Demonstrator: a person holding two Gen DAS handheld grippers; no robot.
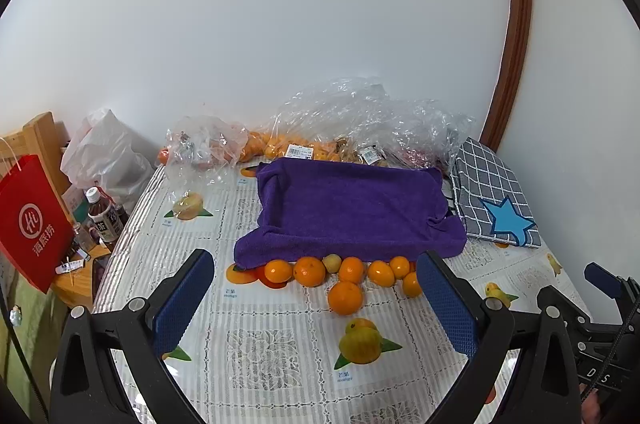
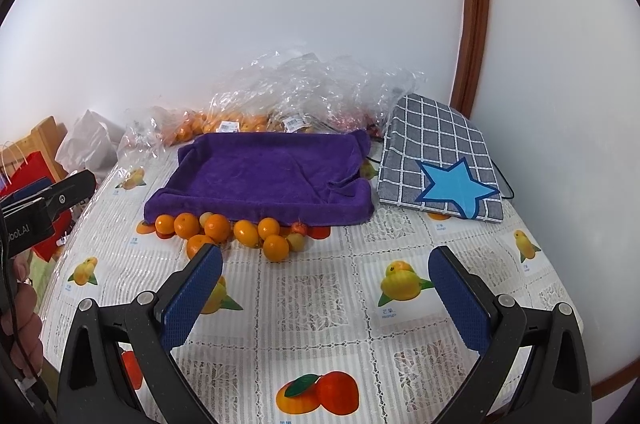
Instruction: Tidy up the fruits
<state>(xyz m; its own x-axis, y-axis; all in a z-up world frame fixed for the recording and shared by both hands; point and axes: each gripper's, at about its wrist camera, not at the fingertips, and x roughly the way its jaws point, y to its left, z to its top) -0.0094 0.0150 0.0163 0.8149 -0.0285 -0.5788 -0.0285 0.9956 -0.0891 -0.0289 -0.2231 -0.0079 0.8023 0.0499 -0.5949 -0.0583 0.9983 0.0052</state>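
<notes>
Nothing sorted yet: loose round orange citrus fruits [image 1: 345,276] clustered beside empty purple towel-lined tray [image 1: 352,207] on surface, left tool [image 1: 316,300] and right tool [image 2: 326,298] spread, holding nothing.

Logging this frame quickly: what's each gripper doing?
Left gripper: open, holding nothing.
Right gripper: open, holding nothing.

A table under a white lace-patterned, fruit-printed plastic cloth [image 1: 280,348] carries a purple towel-lined tray [image 1: 352,207], loose oranges [image 1: 345,298] just beyond the fingertips, clear plastic bags [image 1: 360,115], and a grey checked cushion [image 1: 492,191].
</notes>
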